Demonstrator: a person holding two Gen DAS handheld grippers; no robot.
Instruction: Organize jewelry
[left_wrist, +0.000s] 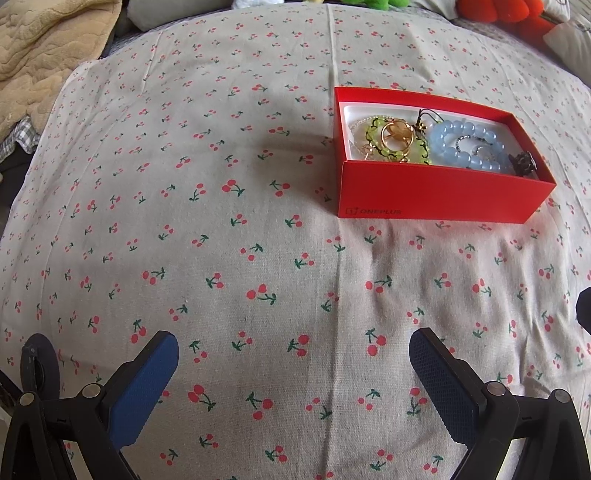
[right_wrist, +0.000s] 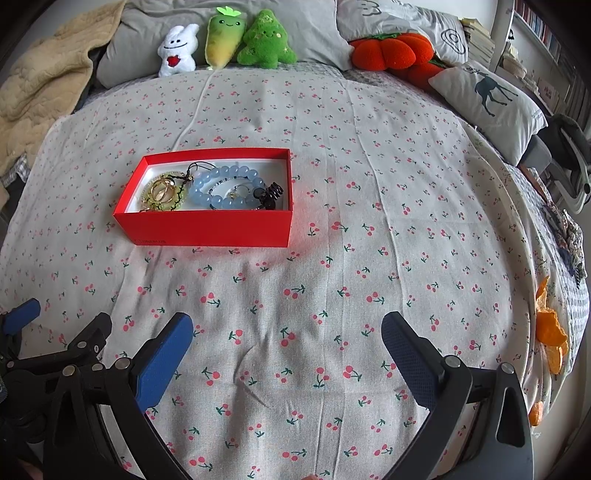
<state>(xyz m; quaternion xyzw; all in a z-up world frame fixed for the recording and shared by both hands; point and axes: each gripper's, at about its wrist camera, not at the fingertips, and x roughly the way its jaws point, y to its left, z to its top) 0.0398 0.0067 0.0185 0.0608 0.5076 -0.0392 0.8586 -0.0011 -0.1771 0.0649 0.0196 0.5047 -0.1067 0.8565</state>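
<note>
The bed, under a cherry-print cloth, carries the red box at ten o'clock in the right wrist view. The blue bead bracelet, green bracelet and gold rings lie piled inside. Both left tongs and right tongs hover spread and empty; sorting looks nearly finished, or awaiting a reach in.

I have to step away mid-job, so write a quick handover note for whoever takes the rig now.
Left gripper: open, holding nothing, hovering over the cherry-print cloth.
Right gripper: open, holding nothing, also above the cloth.
Red box sits on the cloth, ahead of both grippers. Inside it: blue bead bracelet, green bead bracelet with gold rings on it, and a dark clip.
Done: all visible jewelry is in the box.
Left: none seen on the cloth; lid not in view.
</note>
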